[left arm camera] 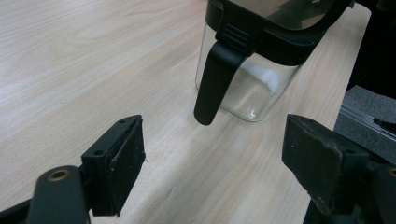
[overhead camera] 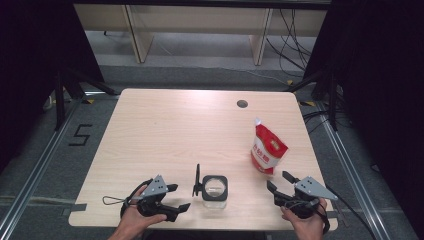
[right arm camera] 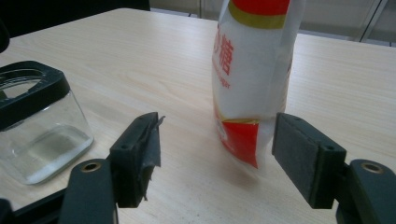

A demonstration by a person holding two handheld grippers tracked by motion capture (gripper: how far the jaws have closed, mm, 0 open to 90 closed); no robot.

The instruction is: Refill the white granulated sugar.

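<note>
The glass jar stands near the front edge of the table, between the two grippers. Its black rim is square with rounded corners; its black lid stands hinged upright on its left side. In the left gripper view a black latch tab hangs down the jar's near wall.

The bag stands upright to the right of the jar, apart from it and just beyond the right gripper. It is white with red and yellow bands. Red Chinese characters run down its face; in the right gripper view one reads "糖". The rest is too small to read.

The left gripper points toward the jar, jaws wide, nothing between them. The right gripper points toward the bag, jaws wide, nothing held; the bag stands just ahead of them.

A round hole sits near the table's far edge. A "5" is marked on the floor at left. Nothing lies between either gripper and its target.
</note>
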